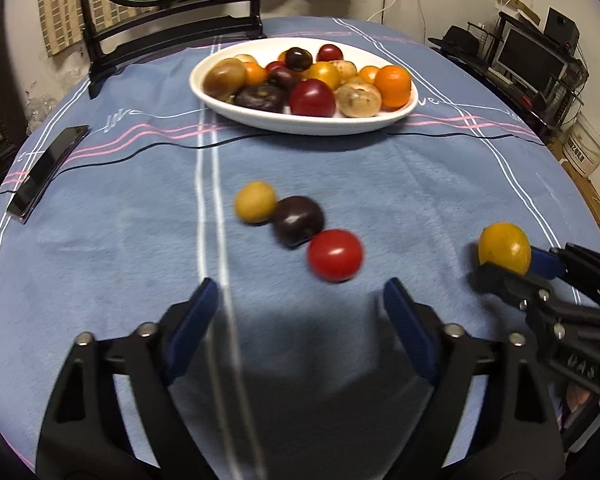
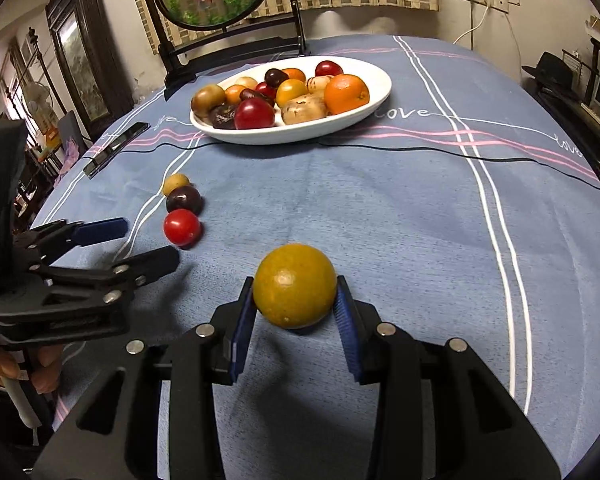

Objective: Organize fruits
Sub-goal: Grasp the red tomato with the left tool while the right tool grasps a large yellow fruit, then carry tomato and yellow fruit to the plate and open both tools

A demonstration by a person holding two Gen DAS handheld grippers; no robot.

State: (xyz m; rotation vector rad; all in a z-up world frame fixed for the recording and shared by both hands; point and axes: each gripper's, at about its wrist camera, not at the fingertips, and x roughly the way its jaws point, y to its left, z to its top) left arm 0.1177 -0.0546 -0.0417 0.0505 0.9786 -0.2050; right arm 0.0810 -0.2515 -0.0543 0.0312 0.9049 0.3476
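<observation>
- One white oval ceramic plate (image 2: 380, 92), heaped with mixed fruits.
- Three loose round fruits: yellow (image 1: 255, 202), dark purple (image 1: 298, 221), red (image 1: 334, 255).
- Left gripper (image 1: 300, 320): jaws apart, nothing between.
- Right gripper (image 2: 295, 312): clamped on one yellow-orange round fruit (image 2: 294, 285).

Left tongs (image 1: 300, 300): matte black plastic frame, two broad arms with triangular cut-outs.
Left fingers (image 1: 196, 320): black, each lined inside with a ribbed dark-blue pad.
Left screws: round silver heads, two at each arm's pivots.
Right tongs (image 2: 294, 320): same black build, same hollowed triangular arms.
Right pads (image 2: 242, 336): dark blue, finely ridged, flat and rectangular.
Right screws: four shiny silver heads across the linkage.
Markings: raised characters moulded into the right tongs' black side, seen from the left wrist; too blurred to read.
Handle: the left tongs' black body, seen from the right wrist, a pale grey strip below it.
</observation>
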